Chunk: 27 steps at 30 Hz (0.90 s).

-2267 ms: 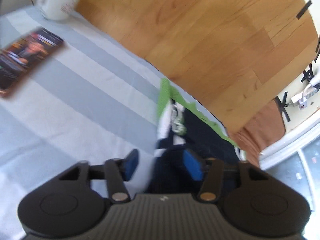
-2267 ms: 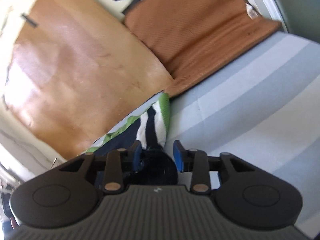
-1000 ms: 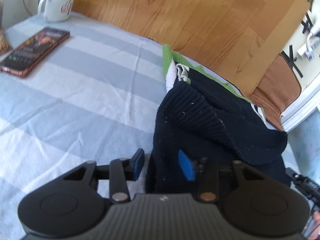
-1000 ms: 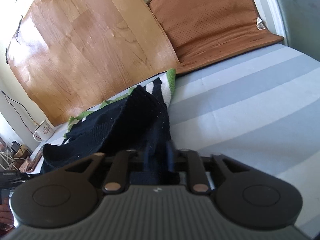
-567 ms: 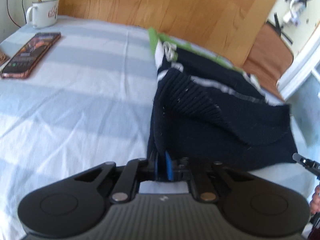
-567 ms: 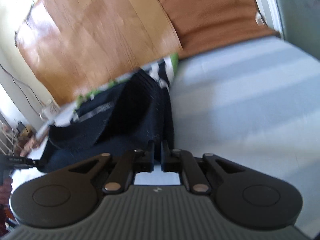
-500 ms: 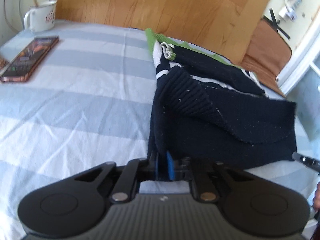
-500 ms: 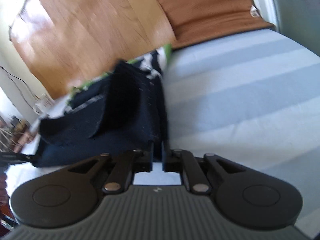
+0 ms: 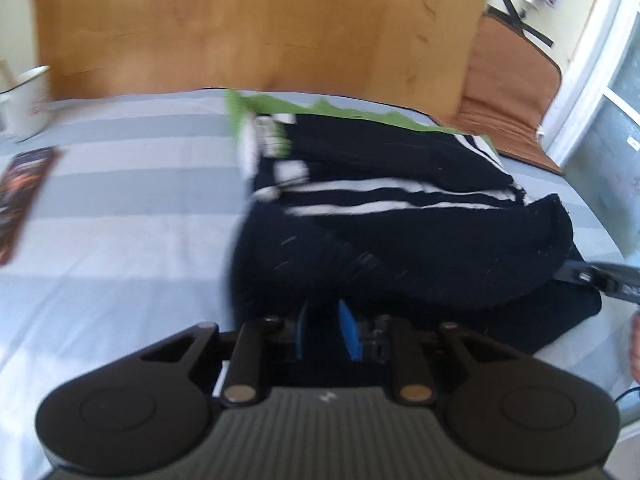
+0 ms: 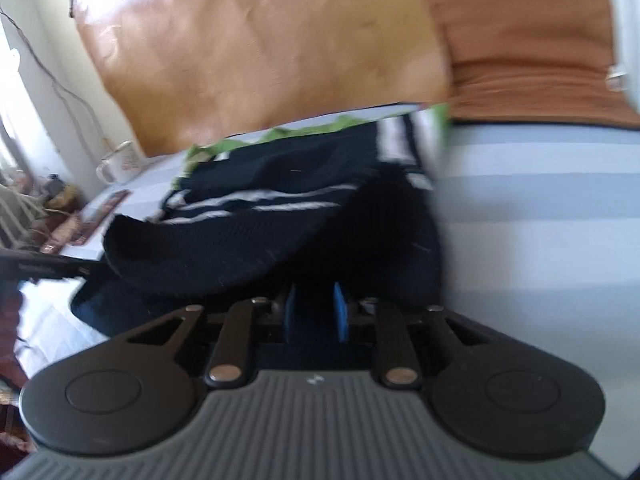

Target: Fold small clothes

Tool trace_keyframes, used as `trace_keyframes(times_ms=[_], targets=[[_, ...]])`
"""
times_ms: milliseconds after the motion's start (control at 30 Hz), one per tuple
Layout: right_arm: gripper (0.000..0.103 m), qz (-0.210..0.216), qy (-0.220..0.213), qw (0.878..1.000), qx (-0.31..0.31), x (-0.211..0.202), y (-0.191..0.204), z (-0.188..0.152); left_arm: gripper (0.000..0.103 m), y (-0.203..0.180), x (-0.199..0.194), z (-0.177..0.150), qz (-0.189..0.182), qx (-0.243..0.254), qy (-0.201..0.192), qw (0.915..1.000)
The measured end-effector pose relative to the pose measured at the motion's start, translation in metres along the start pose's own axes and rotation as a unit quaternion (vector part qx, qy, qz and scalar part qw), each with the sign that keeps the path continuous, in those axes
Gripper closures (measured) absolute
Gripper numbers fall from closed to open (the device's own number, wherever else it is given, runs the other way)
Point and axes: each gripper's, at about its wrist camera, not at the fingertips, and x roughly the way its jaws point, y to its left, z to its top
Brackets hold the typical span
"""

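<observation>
A small dark navy knit garment (image 9: 400, 240) with white stripes and a green edge lies on the blue-and-white striped sheet (image 9: 120, 220); it also shows in the right wrist view (image 10: 280, 232). Its near hem is folded back over itself. My left gripper (image 9: 324, 328) stands at the near left edge of the garment with its blue pads a little apart and dark cloth between them. My right gripper (image 10: 312, 316) stands at the near right edge, pads also a little apart over dark cloth. Both views are blurred.
A wooden board (image 9: 260, 28) leans behind the bed, with a brown cushion (image 9: 508, 92) to its right. A white mug (image 9: 24, 100) and a phone (image 9: 20, 196) lie at the far left of the sheet.
Both grippers were shut tight on the garment's near corners half a second ago; now their pads stand slightly apart. The garment lies lower and flatter, folded over itself.
</observation>
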Motion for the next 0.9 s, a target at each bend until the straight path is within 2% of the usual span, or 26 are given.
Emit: trace_keyframes(times_ms=[67, 100, 133, 167, 200, 267, 300, 400, 467, 533, 567, 700, 733, 800, 833, 900], targets=[[0.080, 0.006, -0.021, 1.000, 0.003, 0.023, -0.003, 0.016, 0.082, -0.005, 0.015, 0.014, 0.010, -0.003, -0.017, 0.9998], [0.079, -0.010, -0.040, 0.999, 0.005, 0.031, -0.007, 0.023, 0.079, -0.004, 0.022, 0.023, 0.028, -0.004, -0.033, 0.9991], [0.079, -0.041, -0.054, 0.998, 0.004, 0.040, -0.013, 0.031, 0.078, 0.000, 0.030, 0.030, 0.055, -0.010, -0.043, 0.9975], [0.077, -0.080, -0.054, 0.995, 0.013, 0.049, -0.023, 0.038, 0.082, 0.007, 0.036, 0.037, 0.076, -0.025, -0.041, 0.9959], [0.077, -0.100, -0.041, 0.994, 0.032, 0.054, -0.032, 0.043, 0.082, 0.016, 0.039, 0.043, 0.079, -0.045, -0.032, 0.9954], [0.077, -0.059, -0.037, 0.996, 0.052, 0.045, -0.044, 0.044, 0.079, 0.033, 0.030, 0.048, 0.042, -0.068, -0.031, 0.9963], [0.077, -0.046, -0.042, 0.997, 0.049, 0.034, -0.046, 0.044, 0.077, 0.037, 0.022, 0.050, 0.043, -0.062, -0.041, 0.9963], [0.077, -0.057, -0.069, 0.996, 0.019, 0.012, -0.046, 0.060, 0.069, 0.047, 0.005, 0.070, 0.098, -0.035, -0.084, 0.9910], [0.077, -0.062, -0.069, 0.996, 0.017, 0.012, -0.049, 0.083, 0.067, 0.053, 0.008, 0.093, 0.112, -0.030, -0.084, 0.9897], [0.077, -0.056, -0.062, 0.996, 0.019, 0.024, -0.056, 0.107, 0.064, 0.053, 0.019, 0.117, 0.119, -0.006, -0.082, 0.9894], [0.076, -0.052, -0.056, 0.997, 0.016, 0.033, -0.057, 0.119, 0.058, 0.051, 0.027, 0.127, 0.130, 0.010, -0.081, 0.9882], [0.069, -0.050, -0.017, 0.999, 0.010, 0.077, -0.060, 0.153, 0.049, 0.045, 0.065, 0.158, 0.157, 0.060, -0.065, 0.9837], [0.065, -0.044, -0.003, 0.999, 0.008, 0.088, -0.062, 0.158, 0.043, 0.047, 0.075, 0.163, 0.165, 0.066, -0.062, 0.9822], [0.050, -0.040, 0.026, 0.999, -0.002, 0.113, -0.064, 0.171, 0.031, 0.055, 0.095, 0.172, 0.173, 0.064, -0.058, 0.9811], [0.049, -0.047, 0.036, 0.998, -0.005, 0.125, -0.065, 0.175, 0.018, 0.059, 0.103, 0.176, 0.172, 0.060, -0.057, 0.9815], [0.048, -0.050, 0.061, 0.997, -0.005, 0.154, -0.067, 0.185, 0.014, 0.067, 0.120, 0.181, 0.163, 0.048, -0.053, 0.9841]])
